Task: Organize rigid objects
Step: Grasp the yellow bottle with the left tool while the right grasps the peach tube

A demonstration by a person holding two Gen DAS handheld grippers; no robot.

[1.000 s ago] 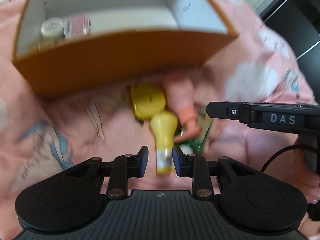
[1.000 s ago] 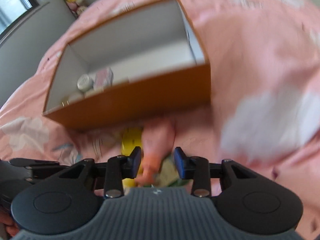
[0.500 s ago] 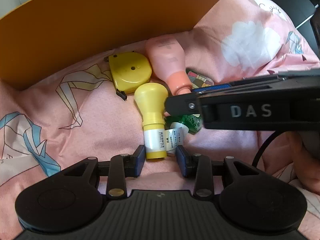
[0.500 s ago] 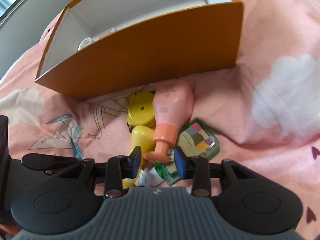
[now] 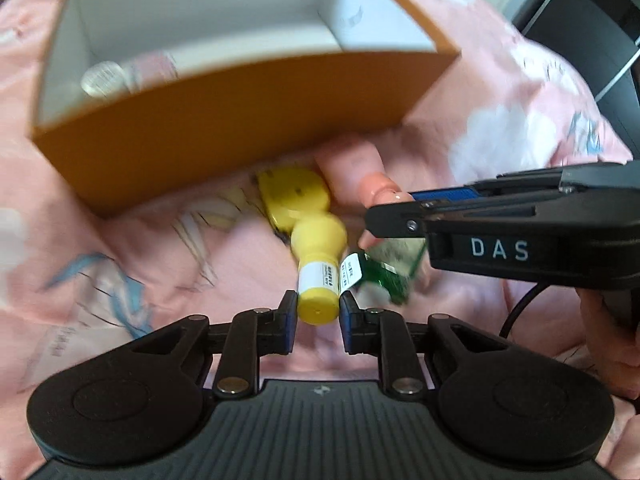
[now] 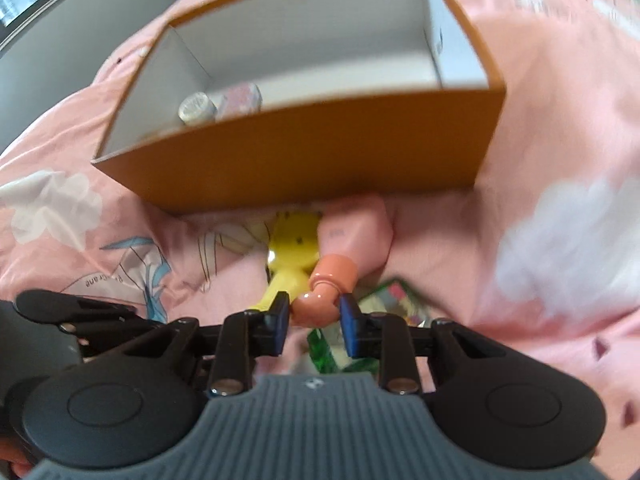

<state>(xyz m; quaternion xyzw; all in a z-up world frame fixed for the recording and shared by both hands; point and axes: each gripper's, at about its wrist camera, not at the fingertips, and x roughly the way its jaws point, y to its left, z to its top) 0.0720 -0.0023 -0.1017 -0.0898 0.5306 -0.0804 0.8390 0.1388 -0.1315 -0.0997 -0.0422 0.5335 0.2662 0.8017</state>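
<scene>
A yellow bottle (image 5: pixel 318 280) with a white label lies on the pink sheet, base toward me. My left gripper (image 5: pixel 318 310) is closing on that base and both pads touch it. A pink tube (image 6: pixel 352 236) with a salmon cap (image 6: pixel 316 306) lies beside it. The jaws of my right gripper (image 6: pixel 314 314) are closing and press the cap from both sides. In the left wrist view the right gripper's fingers (image 5: pixel 400 220) reach in from the right over the tube's cap.
An orange box (image 5: pixel 240 132) with white inside stands open just beyond the items, holding a white round jar (image 5: pixel 100 78) and a pink pack (image 5: pixel 154 66). A yellow tape measure (image 5: pixel 294 200) and a green packet (image 5: pixel 390 276) lie by the bottle. Dark furniture (image 5: pixel 580 20) stands far right.
Both pairs of jaws have narrowed, the left onto the yellow bottle's base, the right onto the pink tube's cap. Both views have drawn back, so the box's inside shows again.
</scene>
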